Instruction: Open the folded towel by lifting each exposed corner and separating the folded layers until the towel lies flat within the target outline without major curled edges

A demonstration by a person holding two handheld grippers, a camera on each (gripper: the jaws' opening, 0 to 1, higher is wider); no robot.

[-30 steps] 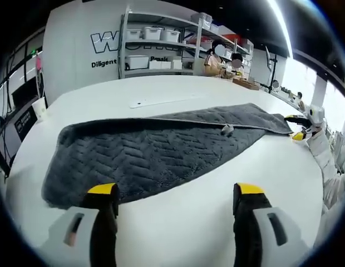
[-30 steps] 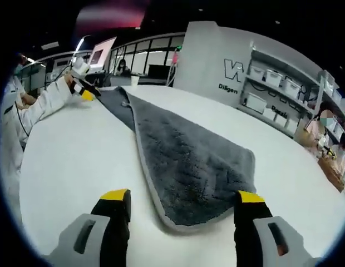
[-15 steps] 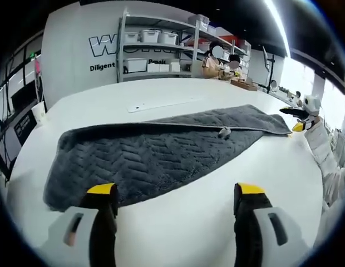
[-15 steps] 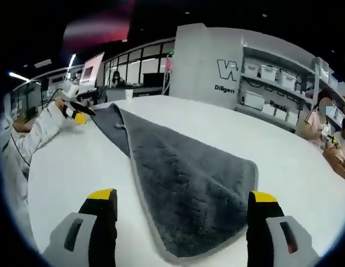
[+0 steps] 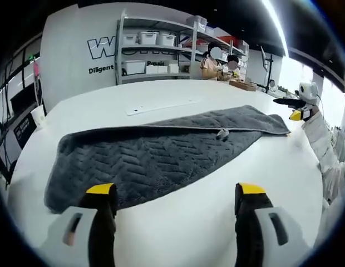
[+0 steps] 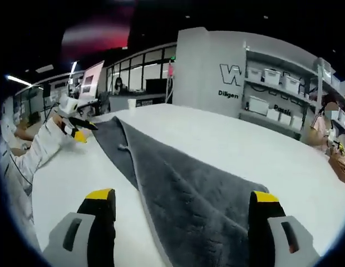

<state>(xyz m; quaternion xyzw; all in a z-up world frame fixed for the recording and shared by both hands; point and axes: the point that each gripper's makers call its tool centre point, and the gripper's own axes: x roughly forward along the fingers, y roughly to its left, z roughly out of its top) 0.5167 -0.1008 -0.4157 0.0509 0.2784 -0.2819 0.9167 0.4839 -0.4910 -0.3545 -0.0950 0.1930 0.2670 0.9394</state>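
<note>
In the left gripper view the dark grey towel (image 5: 156, 150) lay folded lengthwise across the middle of the frame on the white worktop (image 5: 189, 222), one long edge doubled back along its upper side, with a small tag (image 5: 221, 133) right of centre. The left gripper (image 5: 175, 194) rose from the bottom of the frame, its yellow-tipped jaws spread wide and holding nothing — the left jaw's tip sat at the towel's near edge, the right jaw over bare worktop. At the right edge of that frame the right gripper (image 5: 292, 108) hovered near the towel's far end, held by a white-sleeved arm (image 5: 320, 150). In the right gripper view its jaws stood wide apart at the bottom of the frame, empty, with the towel running between them toward the upper left. Shelves (image 5: 156, 53) with white bins stood at the top of the left gripper view.
</note>
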